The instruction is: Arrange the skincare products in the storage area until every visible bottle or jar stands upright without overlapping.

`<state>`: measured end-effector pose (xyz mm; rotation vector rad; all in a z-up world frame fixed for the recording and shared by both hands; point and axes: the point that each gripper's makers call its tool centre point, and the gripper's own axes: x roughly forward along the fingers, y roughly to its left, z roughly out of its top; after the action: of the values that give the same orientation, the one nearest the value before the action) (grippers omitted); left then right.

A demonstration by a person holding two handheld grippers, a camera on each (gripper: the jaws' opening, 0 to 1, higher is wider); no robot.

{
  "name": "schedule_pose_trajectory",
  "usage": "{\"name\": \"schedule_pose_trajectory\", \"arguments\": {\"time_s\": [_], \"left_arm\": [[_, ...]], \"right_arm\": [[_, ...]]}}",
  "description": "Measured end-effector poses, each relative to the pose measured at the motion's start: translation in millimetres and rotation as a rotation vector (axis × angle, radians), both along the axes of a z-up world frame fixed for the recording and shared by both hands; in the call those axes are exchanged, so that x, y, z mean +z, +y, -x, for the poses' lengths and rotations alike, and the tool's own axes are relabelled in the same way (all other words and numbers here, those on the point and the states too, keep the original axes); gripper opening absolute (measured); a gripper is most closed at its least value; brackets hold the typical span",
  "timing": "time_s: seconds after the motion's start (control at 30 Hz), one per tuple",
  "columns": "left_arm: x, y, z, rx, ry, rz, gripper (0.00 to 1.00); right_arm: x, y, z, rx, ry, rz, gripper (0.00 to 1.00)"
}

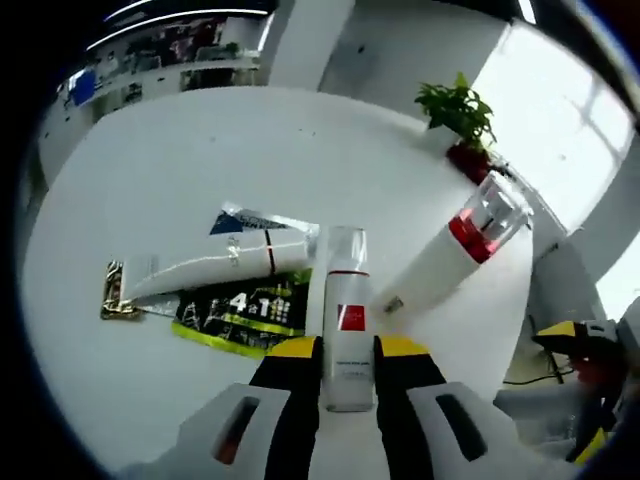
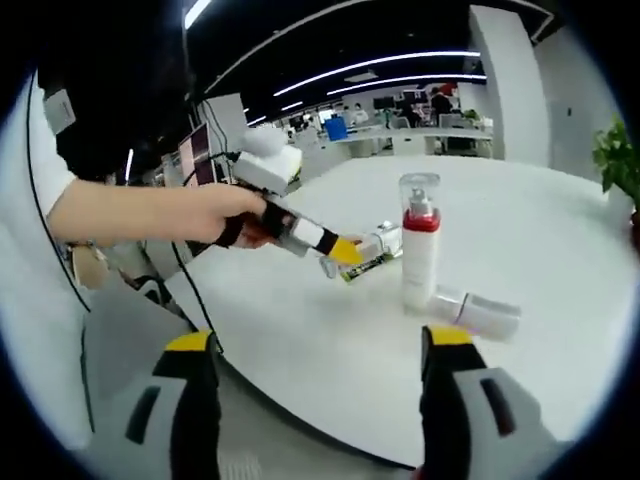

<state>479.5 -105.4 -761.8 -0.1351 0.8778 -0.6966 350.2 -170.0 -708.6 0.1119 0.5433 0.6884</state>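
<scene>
Clamped in the left gripper: a slim white bottle with clear cap and red label, lifted off the round white table, probably for standing beside the upright red-collared pump bottle. Right gripper open, idle off the table edge. Long white tube lying across a green packet.

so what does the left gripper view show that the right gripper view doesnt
Left gripper view: its own tongs closed on a lying white bottle with a red square label, a long white tube with a gold end lying on a black and green packet, and a red-potted plant.

Right gripper view: its own open tongs off the table edge, and a person's hand holding the left tongs.

Both: the round white table and the white spray bottle with red collar and clear cap.
</scene>
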Motion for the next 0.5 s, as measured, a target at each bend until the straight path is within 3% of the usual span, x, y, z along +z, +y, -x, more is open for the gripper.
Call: {"name": "schedule_pose_trajectory", "arguments": {"time_s": [0.1, 0.3, 0.5], "left_arm": [[9.3, 6, 13.7, 0.008, -0.011, 0.029, 0.16], [35.9, 11, 34.6, -0.013, -0.092, 0.050, 0.16], [59.8, 6, 49.4, -0.064, -0.178, 0.047, 0.16]], "right_arm": [[5.6, 4, 1, 0.009, 0.030, -0.078, 0.82], [19.5, 10, -2, 0.012, 0.032, -0.163, 0.78], [41.9, 23, -23, -0.033, 0.015, -0.322, 0.74]]}}
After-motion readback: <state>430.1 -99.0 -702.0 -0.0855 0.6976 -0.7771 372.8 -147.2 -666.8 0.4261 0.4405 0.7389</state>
